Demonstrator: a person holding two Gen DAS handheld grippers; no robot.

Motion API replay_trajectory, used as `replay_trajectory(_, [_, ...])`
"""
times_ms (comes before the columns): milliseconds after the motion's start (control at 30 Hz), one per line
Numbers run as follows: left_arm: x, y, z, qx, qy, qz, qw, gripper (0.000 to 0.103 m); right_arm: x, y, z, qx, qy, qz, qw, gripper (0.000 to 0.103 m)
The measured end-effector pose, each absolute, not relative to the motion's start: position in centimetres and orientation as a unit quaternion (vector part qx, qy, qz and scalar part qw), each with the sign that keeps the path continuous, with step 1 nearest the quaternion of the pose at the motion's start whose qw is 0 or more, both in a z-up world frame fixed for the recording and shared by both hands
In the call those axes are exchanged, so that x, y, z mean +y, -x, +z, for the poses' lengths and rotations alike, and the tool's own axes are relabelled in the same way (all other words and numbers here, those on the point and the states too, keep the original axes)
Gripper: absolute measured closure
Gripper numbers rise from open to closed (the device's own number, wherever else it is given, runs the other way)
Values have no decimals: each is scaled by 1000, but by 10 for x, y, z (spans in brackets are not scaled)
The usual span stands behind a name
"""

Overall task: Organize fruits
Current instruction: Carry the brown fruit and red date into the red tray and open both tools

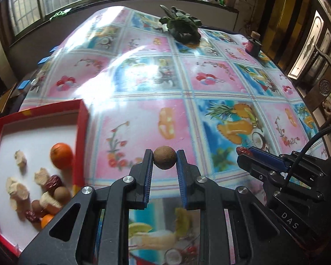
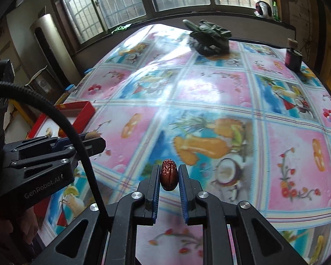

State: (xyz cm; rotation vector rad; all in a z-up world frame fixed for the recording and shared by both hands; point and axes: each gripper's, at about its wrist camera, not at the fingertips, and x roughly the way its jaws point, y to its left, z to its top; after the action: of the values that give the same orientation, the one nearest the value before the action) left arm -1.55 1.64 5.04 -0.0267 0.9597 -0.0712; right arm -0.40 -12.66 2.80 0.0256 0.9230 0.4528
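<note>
1. Across the whole view: table [image 1: 209, 84] under a glossy fruit-print cloth; middle bare and wide, far edge runs below the windows, right edge drops off beside a wooden chair [image 1: 324, 81].
2. Red tray [image 1: 81, 119], front-left of the table, white floor, right wall just left of the left gripper; far half of the floor bare.
3. Leafy greens [image 1: 183, 28] near the far edge, dark jar [image 1: 252, 44] at far right; both well apart from the grippers.
4. Left gripper [image 1: 165, 160]: jaws narrow, clamped on a round brown fruit [image 1: 164, 159] at the tips, held above the cloth just right of the tray.
5. Right gripper [image 2: 169, 176]: jaws narrow, pinching a wrinkled red date [image 2: 169, 175] upright between the pads, just right of the left gripper.
6. Tray contents: orange [image 1: 61, 155] against the right wall; pale slices, dates and small brown fruits piled at the near corner.
</note>
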Motion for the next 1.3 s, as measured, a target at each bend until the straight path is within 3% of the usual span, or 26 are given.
replay_trajectory(1300, [194, 118, 54, 435, 88, 99, 891, 83, 77, 52, 50, 414, 90, 362, 830, 88])
